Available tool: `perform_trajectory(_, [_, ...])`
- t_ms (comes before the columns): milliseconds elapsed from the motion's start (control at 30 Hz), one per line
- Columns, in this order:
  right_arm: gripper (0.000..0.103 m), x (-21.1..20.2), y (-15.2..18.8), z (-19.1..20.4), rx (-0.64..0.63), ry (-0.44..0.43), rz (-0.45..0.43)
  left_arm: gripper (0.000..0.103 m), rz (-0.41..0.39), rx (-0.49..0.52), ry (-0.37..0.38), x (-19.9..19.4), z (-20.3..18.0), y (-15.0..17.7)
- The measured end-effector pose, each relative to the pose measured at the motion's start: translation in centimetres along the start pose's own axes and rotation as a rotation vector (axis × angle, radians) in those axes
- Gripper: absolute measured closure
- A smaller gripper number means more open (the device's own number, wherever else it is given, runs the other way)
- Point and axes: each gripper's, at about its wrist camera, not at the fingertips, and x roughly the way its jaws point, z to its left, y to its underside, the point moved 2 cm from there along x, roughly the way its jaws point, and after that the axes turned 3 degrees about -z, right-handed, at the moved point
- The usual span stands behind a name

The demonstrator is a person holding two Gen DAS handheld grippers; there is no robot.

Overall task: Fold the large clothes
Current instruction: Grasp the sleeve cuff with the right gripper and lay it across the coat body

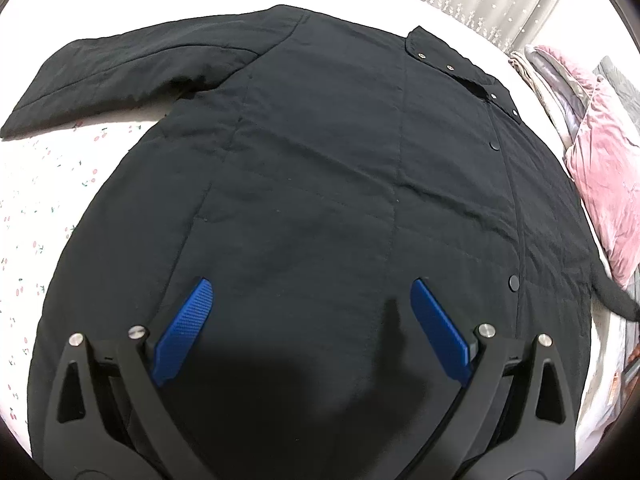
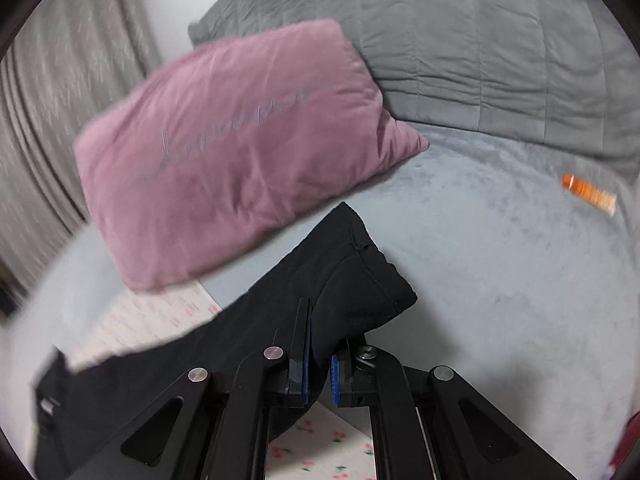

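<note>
The black padded coat (image 1: 312, 168) looks soft and bulky (likely floppy), best lifted by cuff or hem: the right gripper (image 2: 319, 364) is clenched on its sleeve end (image 2: 360, 280) at lower centre, while the left gripper (image 1: 310, 332) hangs released above the body.

- My left gripper (image 1: 312, 328) hovers over the coat (image 1: 304, 184) lying on the bedsheet (image 1: 44, 200).
- Pillow (image 2: 236, 144) sits right of the coat (against the blanket (image 2: 480, 40) behind).
- My right gripper (image 2: 319, 364) pinches the sleeve (image 2: 352, 280).
</note>
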Motion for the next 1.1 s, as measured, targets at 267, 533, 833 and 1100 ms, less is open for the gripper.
perform_trajectory(267, [0.096,-4.5,0.8,4.8,-0.009,-0.142,-0.060,0.004,-0.034,-0.054,-0.055,-0.9,2.3,-1.4])
perform_trajectory(533, [0.096,-20.2,6.0,26.3,-0.434,-0.592,-0.264,0.004,-0.081,-0.162,-0.067,-2.4,5.9,-2.9])
perform_trajectory(833, [0.096,-18.4,30.1,44.6,-0.903,-0.655,-0.024,0.004,-0.044,-0.234,-0.033,-1.5,7.9,-3.1])
perform_trajectory(1100, [0.090,-12.8,38.6,44.5,-0.926,-0.638,0.161,0.004,-0.037,-0.341,0.021,-2.1,10.4,-3.5])
